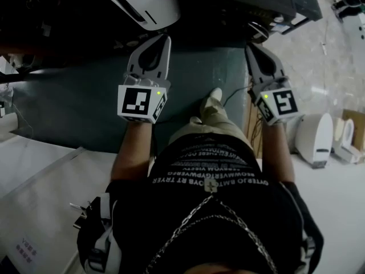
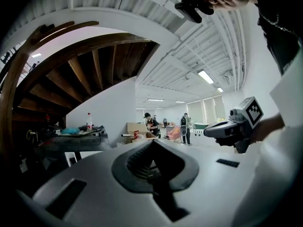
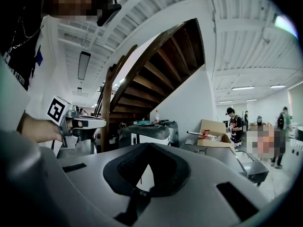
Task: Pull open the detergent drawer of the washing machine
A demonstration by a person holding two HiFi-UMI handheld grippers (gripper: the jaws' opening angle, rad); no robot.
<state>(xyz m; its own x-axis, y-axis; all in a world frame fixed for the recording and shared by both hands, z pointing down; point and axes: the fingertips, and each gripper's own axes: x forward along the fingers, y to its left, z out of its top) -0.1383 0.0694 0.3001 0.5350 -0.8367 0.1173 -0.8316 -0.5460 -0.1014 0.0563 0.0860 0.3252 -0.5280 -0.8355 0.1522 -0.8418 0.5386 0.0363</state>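
progress: none yet | left tongs and right tongs pressed together, empty | drawer not visible | todo: reach, grip, pull

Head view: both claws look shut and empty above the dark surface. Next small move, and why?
Probably open the right claw before reaching in. Its jaws are together on nothing, as are the left claw's, and a shut claw can't take hold of a drawer front. I can't pick out the detergent drawer in any view, so which claw should lead is a guess.
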